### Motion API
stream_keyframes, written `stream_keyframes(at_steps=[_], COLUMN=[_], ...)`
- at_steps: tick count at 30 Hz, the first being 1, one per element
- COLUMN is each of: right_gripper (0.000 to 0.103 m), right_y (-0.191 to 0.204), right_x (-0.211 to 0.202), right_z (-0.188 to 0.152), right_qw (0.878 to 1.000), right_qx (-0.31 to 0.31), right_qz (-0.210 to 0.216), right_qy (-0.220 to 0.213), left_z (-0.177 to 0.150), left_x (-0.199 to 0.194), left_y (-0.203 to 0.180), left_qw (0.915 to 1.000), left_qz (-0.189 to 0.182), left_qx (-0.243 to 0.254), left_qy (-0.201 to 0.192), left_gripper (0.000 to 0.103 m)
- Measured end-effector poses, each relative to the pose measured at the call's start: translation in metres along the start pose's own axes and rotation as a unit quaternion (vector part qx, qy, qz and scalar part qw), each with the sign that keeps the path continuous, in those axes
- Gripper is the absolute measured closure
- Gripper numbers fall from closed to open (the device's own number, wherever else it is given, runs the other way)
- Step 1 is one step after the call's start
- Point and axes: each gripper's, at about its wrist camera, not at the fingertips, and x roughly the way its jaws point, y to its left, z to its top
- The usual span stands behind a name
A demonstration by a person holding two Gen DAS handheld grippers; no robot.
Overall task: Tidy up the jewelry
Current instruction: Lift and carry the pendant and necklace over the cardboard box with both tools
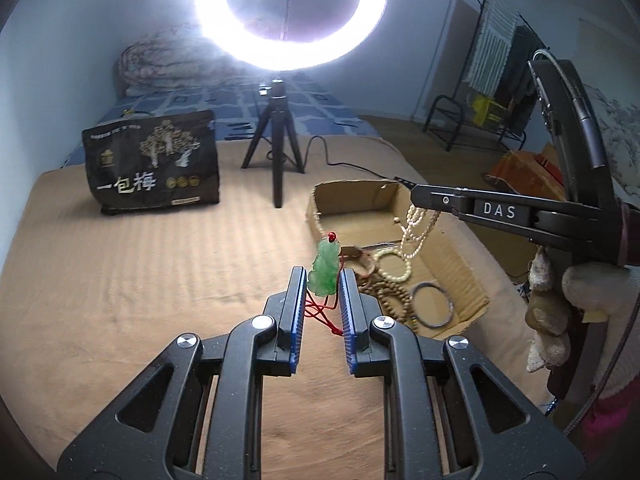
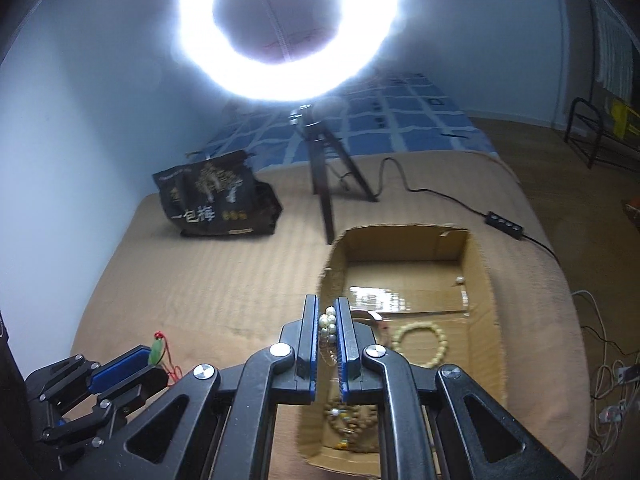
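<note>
Here, left gripper [image 1: 323, 286] pinching carved green jade pendant [image 1: 325, 273] (hard, slick, chippable; red cord safer); right gripper [image 2: 327, 330] clamping limp white pearl strand [image 2: 329, 319] above open cardboard box [image 2: 486, 276].

The right gripper's fingers [image 2: 345, 344] hide most of the pearl necklace [image 2: 327, 322], and the brown bead strand [image 2: 352, 420] below is blurred and partly covered.

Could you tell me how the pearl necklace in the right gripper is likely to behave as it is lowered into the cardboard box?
The pearl necklace hangs in limp loops from the right gripper, so it is probably floppy and will swing. Its smooth round beads may slip between the pads. Over the cardboard box, it would likely pile up loosely and might tangle with the bead bracelets lying there.
</note>
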Motion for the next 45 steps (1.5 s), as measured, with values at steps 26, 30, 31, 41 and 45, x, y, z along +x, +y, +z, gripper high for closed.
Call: stream_keyframes(at_steps=[26, 30, 31, 41, 45], right_gripper=[0.098, 0.098, 0.098, 0.098, 0.098], right_y=[-0.067, -0.069, -0.070, -0.079, -0.084], right_x=[-0.002, 0.007, 0.010, 0.037, 0.045], right_z=[0.008, 0.010, 0.010, 0.014, 0.016], right_qw=[0.999, 0.999, 0.999, 0.999, 0.999], right_qx=[0.039, 0.036, 0.036, 0.032, 0.034], right_qz=[-0.021, -0.023, -0.023, -0.031, -0.033], right_qy=[-0.014, -0.010, -0.008, 0.006, 0.010], left_z=[0.006, 0.005, 0.006, 0.007, 0.006], left_x=[0.049, 0.055, 0.057, 0.071, 0.076], left_y=[-0.062, -0.063, -0.062, -0.066, -0.069], left_qw=[0.9992, 0.9992, 0.9992, 0.9990, 0.9987], left_qz=[-0.026, -0.022, -0.022, -0.011, -0.010], left_qx=[0.025, 0.026, 0.025, 0.032, 0.035], left_qy=[0.018, 0.021, 0.022, 0.029, 0.034], left_gripper=[0.088, 0.088, 0.088, 0.088, 0.088])
